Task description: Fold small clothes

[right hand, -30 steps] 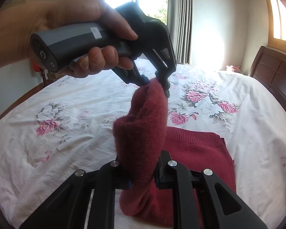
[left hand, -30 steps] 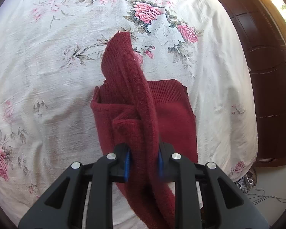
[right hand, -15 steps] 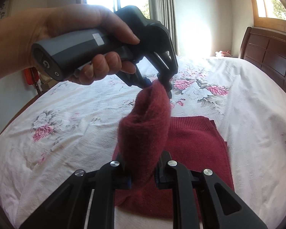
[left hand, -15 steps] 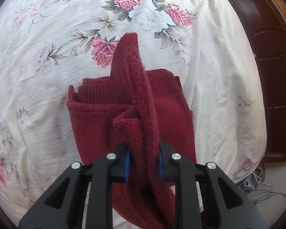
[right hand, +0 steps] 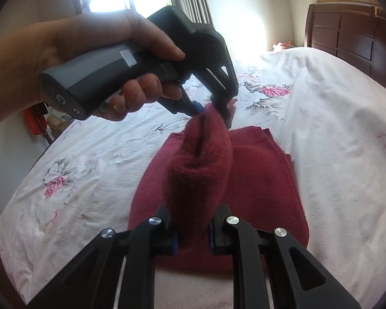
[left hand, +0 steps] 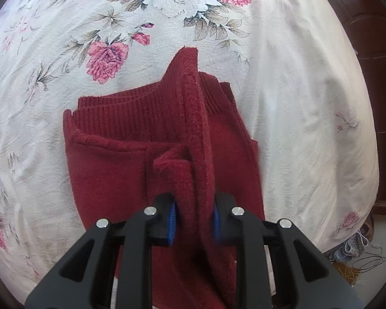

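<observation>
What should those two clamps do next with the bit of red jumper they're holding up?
Probably carry it forward and lower it flat. The left gripper and right gripper each pinch an end of a lifted strip of the red sweater, which sags between them above the folded body lying on the floral bedsheet. Laying the strip flat across the body would likely finish this fold.
</observation>
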`<action>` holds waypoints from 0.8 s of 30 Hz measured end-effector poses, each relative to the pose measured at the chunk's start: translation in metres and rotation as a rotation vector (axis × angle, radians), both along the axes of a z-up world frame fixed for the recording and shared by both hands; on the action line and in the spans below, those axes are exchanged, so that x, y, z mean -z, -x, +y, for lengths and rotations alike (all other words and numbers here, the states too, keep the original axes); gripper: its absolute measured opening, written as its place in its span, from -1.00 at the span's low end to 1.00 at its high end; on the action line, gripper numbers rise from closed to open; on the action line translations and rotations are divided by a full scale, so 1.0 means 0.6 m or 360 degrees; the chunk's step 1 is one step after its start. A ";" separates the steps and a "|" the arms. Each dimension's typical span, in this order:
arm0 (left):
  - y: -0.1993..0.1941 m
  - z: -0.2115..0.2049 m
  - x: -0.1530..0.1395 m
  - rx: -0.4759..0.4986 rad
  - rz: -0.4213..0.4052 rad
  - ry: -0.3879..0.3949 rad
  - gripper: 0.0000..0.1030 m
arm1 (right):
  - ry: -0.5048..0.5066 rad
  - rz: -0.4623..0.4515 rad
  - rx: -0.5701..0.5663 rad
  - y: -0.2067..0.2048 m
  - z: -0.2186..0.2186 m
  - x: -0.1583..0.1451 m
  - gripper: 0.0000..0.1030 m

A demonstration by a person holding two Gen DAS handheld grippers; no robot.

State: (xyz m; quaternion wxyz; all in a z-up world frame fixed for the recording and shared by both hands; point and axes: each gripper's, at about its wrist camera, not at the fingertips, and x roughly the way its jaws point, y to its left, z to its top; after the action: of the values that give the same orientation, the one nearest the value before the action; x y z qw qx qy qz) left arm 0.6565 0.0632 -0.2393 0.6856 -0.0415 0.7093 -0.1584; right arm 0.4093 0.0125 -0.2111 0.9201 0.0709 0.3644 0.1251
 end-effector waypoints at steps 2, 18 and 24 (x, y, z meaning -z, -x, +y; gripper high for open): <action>0.001 -0.013 0.010 0.0000 -0.0003 -0.0038 -0.61 | -0.0030 0.0015 0.0021 0.002 -0.013 0.010 -0.69; 0.001 -0.106 0.041 0.0057 -0.0096 -0.0356 -0.61 | -0.0419 0.0015 0.0171 0.027 -0.096 0.070 -0.74; 0.005 -0.146 0.053 0.0069 -0.0147 -0.0473 -0.61 | -0.0579 0.0076 0.0177 0.027 -0.142 0.103 -0.74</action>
State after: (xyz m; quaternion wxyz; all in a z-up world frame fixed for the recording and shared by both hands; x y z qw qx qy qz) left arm 0.6536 -0.0244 -0.2713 0.7126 0.0831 0.6933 -0.0682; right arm 0.3933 -0.0726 -0.2730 0.8886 0.2591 0.3531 0.1362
